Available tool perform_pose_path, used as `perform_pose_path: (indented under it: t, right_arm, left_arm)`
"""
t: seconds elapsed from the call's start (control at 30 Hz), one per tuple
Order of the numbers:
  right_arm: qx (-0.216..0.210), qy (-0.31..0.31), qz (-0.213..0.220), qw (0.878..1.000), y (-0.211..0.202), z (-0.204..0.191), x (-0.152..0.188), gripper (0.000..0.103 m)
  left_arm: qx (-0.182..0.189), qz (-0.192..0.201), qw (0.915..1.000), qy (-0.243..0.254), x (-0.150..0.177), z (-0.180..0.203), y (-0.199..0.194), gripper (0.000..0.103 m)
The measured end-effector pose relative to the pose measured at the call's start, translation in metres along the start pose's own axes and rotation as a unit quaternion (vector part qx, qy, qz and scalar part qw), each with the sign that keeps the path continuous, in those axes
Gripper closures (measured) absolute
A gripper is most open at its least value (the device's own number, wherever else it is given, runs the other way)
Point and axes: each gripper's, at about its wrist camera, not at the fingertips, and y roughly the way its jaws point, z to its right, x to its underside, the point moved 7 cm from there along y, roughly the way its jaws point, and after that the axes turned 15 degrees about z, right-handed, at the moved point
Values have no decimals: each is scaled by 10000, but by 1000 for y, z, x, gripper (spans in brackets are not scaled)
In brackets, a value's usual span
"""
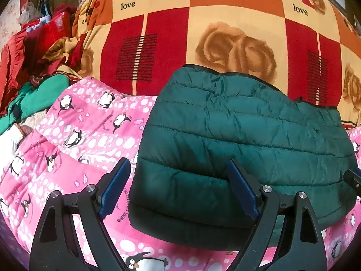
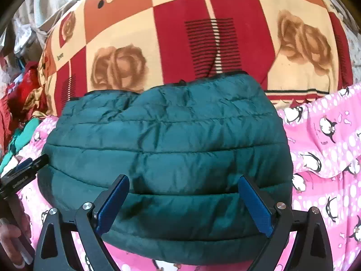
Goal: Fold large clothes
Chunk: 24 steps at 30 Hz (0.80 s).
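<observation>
Folded green jacket [image 2: 167, 149] lies on pink blanket [image 1: 74, 135]. Left gripper [image 1: 180, 187] and right gripper [image 2: 182, 201], at its 6 o'clock edge, both spread wide, gripping nothing.

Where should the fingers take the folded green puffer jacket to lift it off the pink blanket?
Take the green puffer jacket by its thick rounded near edge, coming in low from the front, one gripper toward each end. It lies as a flat folded bundle on the pink penguin blanket, quilt seams running across, so that edge is probably the firmest bite. Left gripper and right gripper both stand open there.
</observation>
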Motion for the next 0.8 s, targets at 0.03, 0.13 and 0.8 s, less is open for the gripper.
perform_pose_path:
  t: [0.03, 0.13, 0.8]
  right_arm:
    - [54, 40, -46, 10000, 3, 5, 3, 7]
    - [102, 125, -128, 9998, 10, 14, 10, 7]
    - [272, 379, 13, 9989, -9, 45, -8, 2]
  left_arm:
    - [3, -9, 10000, 2, 0, -1, 1, 16]
    - [0, -37, 10000, -20, 3, -1, 3, 16]
    - [627, -296, 9958, -597, 2, -15, 15, 16]
